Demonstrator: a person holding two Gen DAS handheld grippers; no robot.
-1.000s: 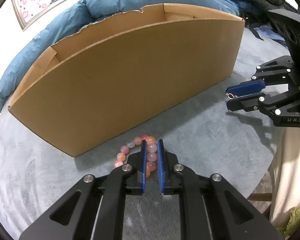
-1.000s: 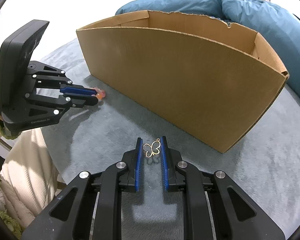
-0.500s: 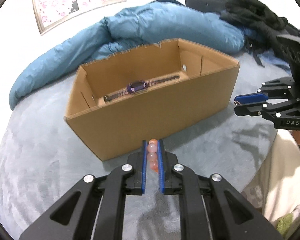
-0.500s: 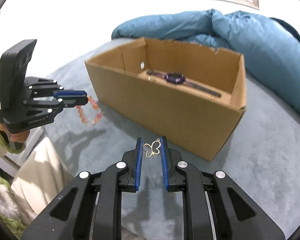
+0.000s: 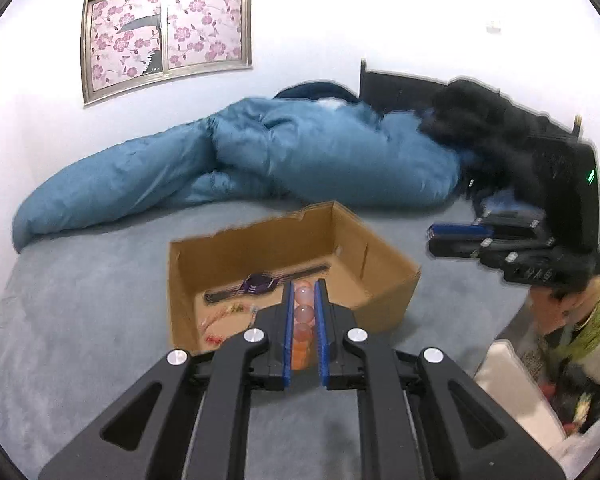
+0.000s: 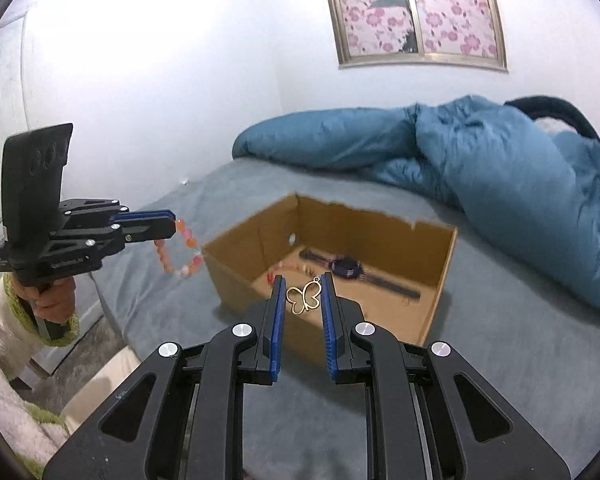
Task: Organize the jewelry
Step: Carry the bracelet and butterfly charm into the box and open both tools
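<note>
While two pieces hang above the bed:
Done: purple-faced wristwatch [image 6: 347, 267] lies in the open brown cardboard box [image 6: 440, 280].
Left tongs [image 5: 303, 300]: clamped on pink-orange bead bracelet [image 6: 182, 250].
Right tongs [image 6: 302, 300]: pinching gold butterfly pendant [image 6: 304, 299].
Left: both to box.

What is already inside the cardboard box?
In the cardboard box: a purple watch lying flat and small red-pink pieces near one end. The right claw and butterfly pendant cover part of the floor.

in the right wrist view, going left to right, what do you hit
left gripper → bead bracelet hanging from it → cardboard box with the butterfly pendant in front of it, held in the right gripper → blue duvet
</note>
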